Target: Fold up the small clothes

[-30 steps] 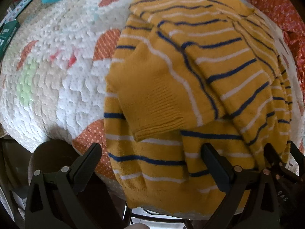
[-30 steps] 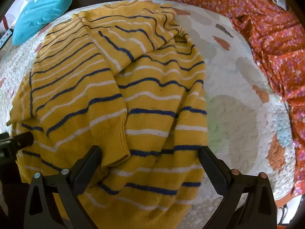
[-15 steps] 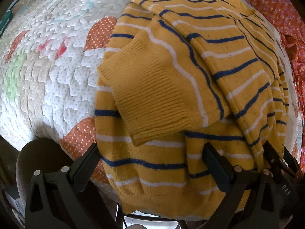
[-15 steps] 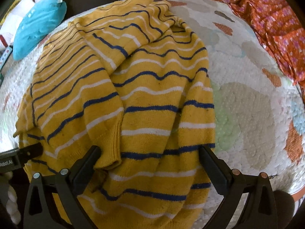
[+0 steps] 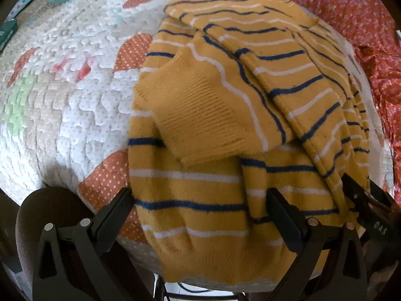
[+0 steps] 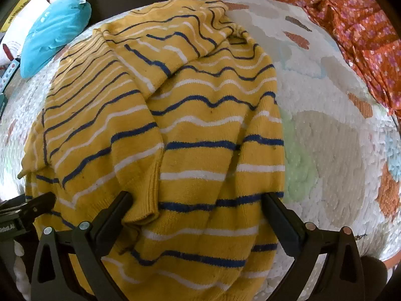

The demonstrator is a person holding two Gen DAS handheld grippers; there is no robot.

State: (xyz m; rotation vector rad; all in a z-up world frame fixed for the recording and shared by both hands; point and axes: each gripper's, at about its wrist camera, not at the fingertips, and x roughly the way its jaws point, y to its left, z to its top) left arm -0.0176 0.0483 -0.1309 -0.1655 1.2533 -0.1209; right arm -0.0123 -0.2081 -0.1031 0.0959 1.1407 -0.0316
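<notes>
Sweater: a yellow knit sweater with navy and white stripes is lying on a quilted mat, partly folded, with both sleeves brought in over the body.
Long axis: it is running from the near edge of the mat, where the hem is draping over the rim, away toward the far side — the neck end is pointing away from both cameras.
Left sleeve fold: in the left wrist view a sleeve is crossing the body diagonally, its ribbed cuff lying on top and pointing toward the near left.
Right sleeve fold: in the right wrist view the other sleeve is slanting down toward the near left, its end resting just above the hem.
Left gripper: the left gripper is hovering at the hem with its fingers spread wide, the cloth lying between them and nothing pinched.
Right gripper: the right gripper is sitting at the hem as well, its fingers standing wide apart over the striped cloth and clamping nothing; its black tip is showing at the right edge of the left view.
Surroundings: an orange floral cloth is lying along the far right — well apart from the sweater — and a turquoise cushion is sitting at the far left.
</notes>
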